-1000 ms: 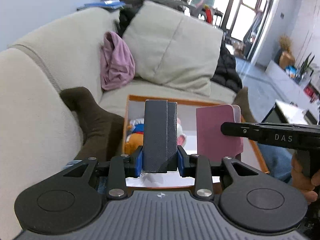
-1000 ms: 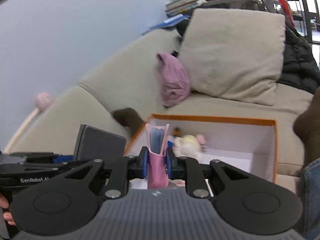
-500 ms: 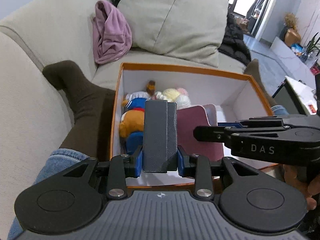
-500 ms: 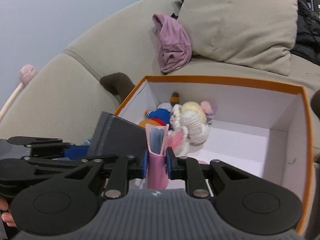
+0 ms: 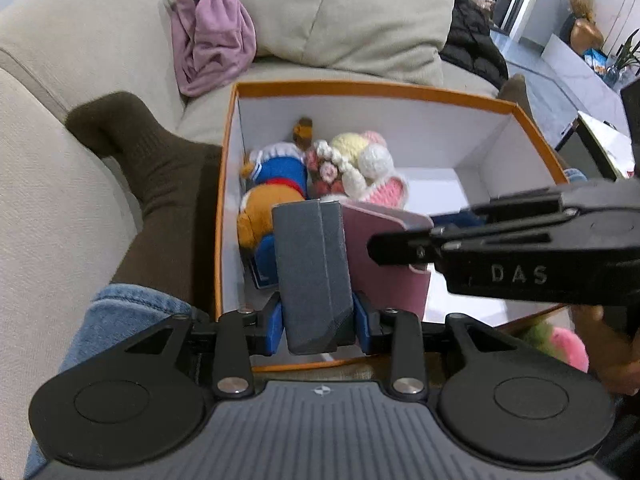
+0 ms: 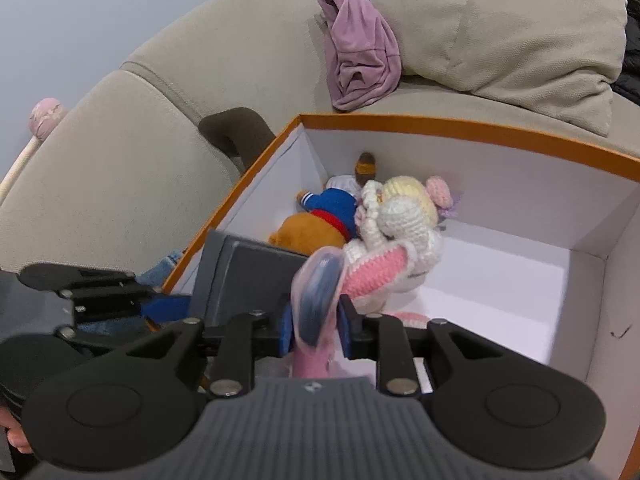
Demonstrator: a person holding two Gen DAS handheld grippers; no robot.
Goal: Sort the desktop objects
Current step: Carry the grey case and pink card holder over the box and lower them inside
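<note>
We are counting: one orange-rimmed box (image 5: 360,90), two plush toys (image 6: 320,224) inside, one grey case (image 5: 314,272), one pink booklet (image 5: 384,256), two hand-held grippers (image 5: 318,324), one purple cloth (image 5: 212,40).

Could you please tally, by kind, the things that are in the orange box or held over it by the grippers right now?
Soft toys lying in the orange box: 2, the orange and blue plush and the white and pink crochet doll
Dark grey cases: 1, the grey case
Pink booklets: 1, the pink booklet
Total: 4
</note>
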